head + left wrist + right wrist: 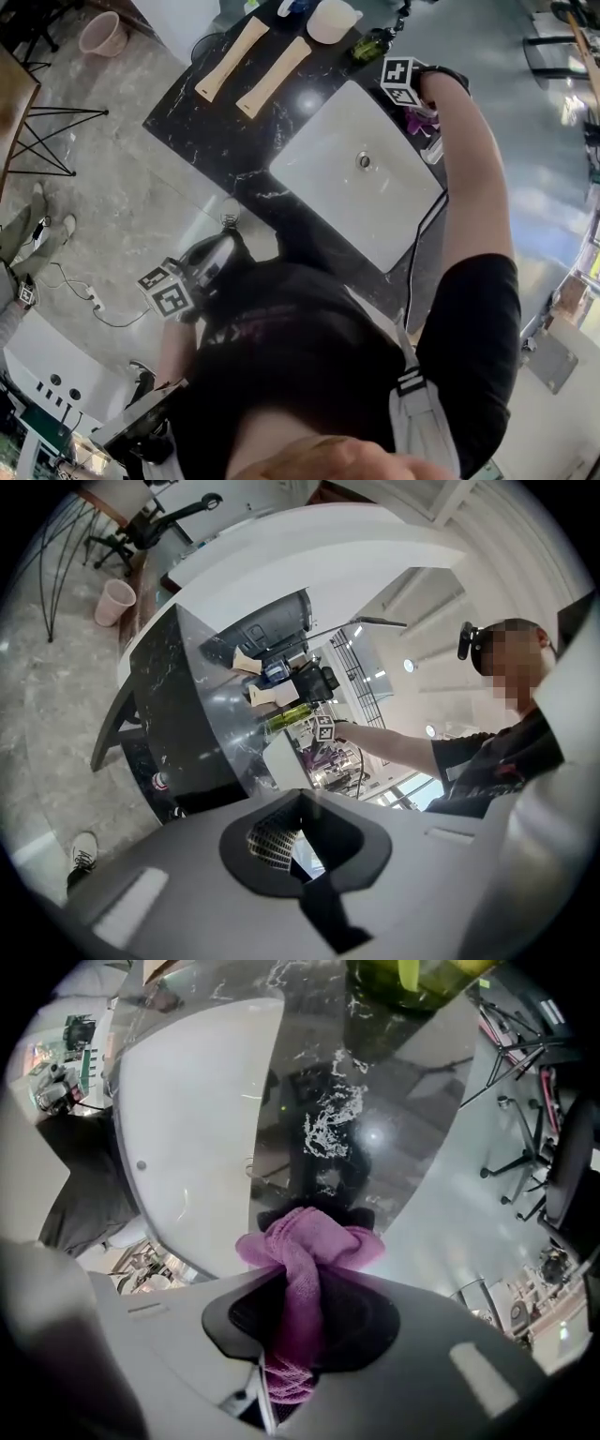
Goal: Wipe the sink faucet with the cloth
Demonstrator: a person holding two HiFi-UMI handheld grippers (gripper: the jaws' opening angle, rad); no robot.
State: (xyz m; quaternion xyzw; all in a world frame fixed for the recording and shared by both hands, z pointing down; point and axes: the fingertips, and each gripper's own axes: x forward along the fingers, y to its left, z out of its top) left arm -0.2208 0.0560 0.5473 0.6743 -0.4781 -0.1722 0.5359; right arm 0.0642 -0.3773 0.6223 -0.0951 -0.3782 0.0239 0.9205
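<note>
Head view, sink (375, 202) set in counter (211, 117).
- Two wooden pieces (272, 77) lie side by side on the counter at the sink's 11 o'clock.
- Bottle (370, 45) at 12.
- Your right gripper (424, 127) is at 1, with the cloth (305, 1246) clamped between its jaws.
- Your left gripper (223, 236) is at 8, off the counter.

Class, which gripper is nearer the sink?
Right. The right gripper, holding the cloth, is at the sink's rim; the left gripper is off the counter, low beside the person.
</note>
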